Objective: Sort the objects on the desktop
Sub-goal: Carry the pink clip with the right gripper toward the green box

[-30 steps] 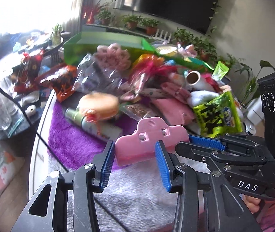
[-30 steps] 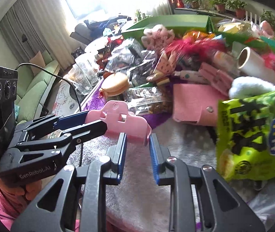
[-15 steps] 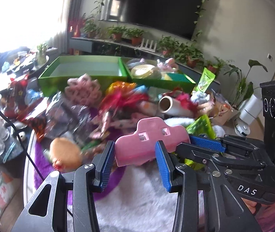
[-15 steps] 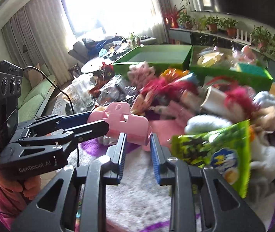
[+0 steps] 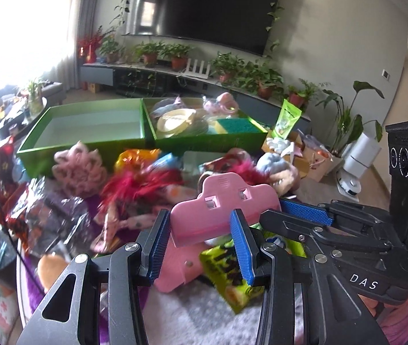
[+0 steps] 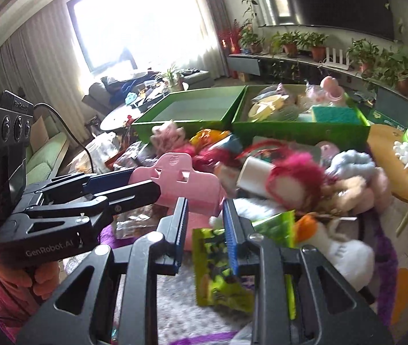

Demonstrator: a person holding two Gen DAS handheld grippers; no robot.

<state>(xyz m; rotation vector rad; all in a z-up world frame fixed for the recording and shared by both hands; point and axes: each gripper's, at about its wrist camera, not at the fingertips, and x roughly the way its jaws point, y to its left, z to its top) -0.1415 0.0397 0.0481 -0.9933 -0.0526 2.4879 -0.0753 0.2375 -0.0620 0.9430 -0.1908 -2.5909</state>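
Note:
A pink plastic clip (image 5: 224,201) hangs in the air over the cluttered table, held from both sides. My left gripper (image 5: 201,221) is shut on it, its blue pads pressed against the clip's lower part. From the right, my right gripper (image 5: 271,208) is shut on the clip's right end. In the right wrist view the pink clip (image 6: 175,178) sits between the left gripper (image 6: 145,182) and the right gripper (image 6: 205,212). Beyond the clutter stand two green boxes: the left box (image 5: 112,145) is empty, the right box (image 5: 209,143) holds plates, a sponge and toys.
Below the clip lie a green snack pack (image 5: 227,270), a pink wallet (image 5: 178,261), red feathers (image 5: 143,181), a paper roll (image 6: 254,176) and plush toys (image 6: 350,166). Crinkly snack bags (image 5: 54,212) crowd the left. A round wooden table (image 6: 390,149) stands to the right.
Both grippers rose together with the pink clip and moved toward the green boxes. The clutter now sits lower in both views, and the boxes show in full.

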